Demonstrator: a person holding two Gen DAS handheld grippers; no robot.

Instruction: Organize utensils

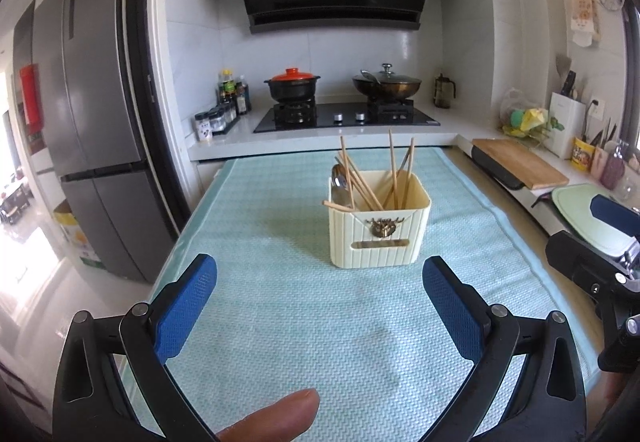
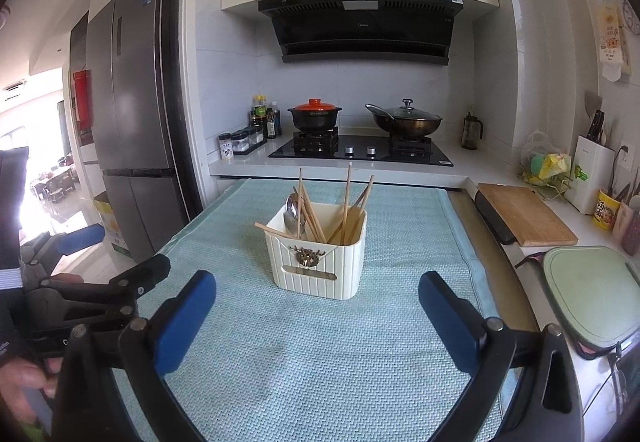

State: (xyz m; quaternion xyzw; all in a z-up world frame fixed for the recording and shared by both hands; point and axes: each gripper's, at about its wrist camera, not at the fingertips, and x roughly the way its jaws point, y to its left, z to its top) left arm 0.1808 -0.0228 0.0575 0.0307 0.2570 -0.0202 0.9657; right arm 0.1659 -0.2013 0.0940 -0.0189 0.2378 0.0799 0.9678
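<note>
A cream ribbed utensil holder [image 1: 380,230] [image 2: 318,260] stands upright on a light teal mat [image 1: 300,322] [image 2: 320,362]. Several wooden chopsticks [image 1: 394,172] [image 2: 347,202] and a metal spoon [image 1: 340,182] [image 2: 293,212] stand inside it; one chopstick sticks out over its left rim. My left gripper [image 1: 320,298] is open and empty, held short of the holder. My right gripper [image 2: 318,310] is open and empty, just in front of the holder. Each gripper shows at the edge of the other's view, the right one [image 1: 592,270] and the left one [image 2: 100,298].
A gas stove [image 1: 348,116] with an orange-lidded clay pot [image 1: 292,84] and a lidded wok [image 1: 386,82] lies behind the mat. A wooden cutting board [image 2: 528,214] and a green board [image 2: 592,290] lie on the right counter. A grey fridge [image 1: 88,114] stands at the left.
</note>
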